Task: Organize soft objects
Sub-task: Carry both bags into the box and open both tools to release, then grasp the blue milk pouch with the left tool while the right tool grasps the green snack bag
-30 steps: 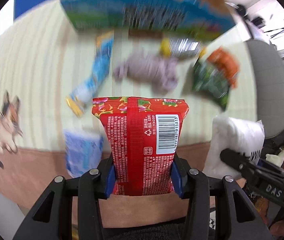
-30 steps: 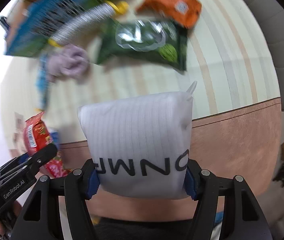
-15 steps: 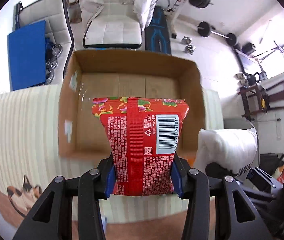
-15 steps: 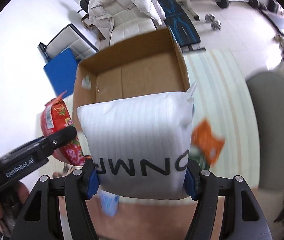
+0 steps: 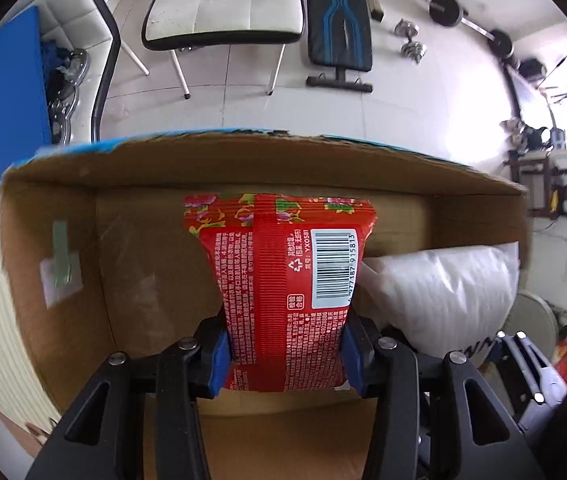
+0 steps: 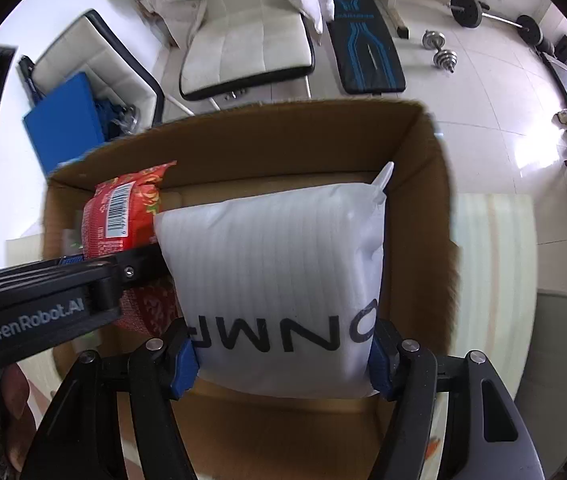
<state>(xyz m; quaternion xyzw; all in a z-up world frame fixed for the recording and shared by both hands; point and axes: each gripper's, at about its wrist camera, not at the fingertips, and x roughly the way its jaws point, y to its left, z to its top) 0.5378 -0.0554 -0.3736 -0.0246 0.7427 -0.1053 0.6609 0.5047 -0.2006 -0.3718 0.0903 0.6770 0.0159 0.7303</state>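
— Over the open cardboard box (image 5: 63,216), at left?
— Left gripper (image 5: 285,354), clamped on red snack packet (image 5: 283,280).
— And beside it, to the right?
— Right gripper (image 6: 283,364), clamped on white padded pouch (image 6: 279,264), touching the packet, above the box floor.

Both grippers pointed downward side by side, the left gripper (image 5: 285,354) clamped on a red packet (image 5: 283,280), the right gripper (image 6: 283,364) on a white pouch (image 6: 279,280).
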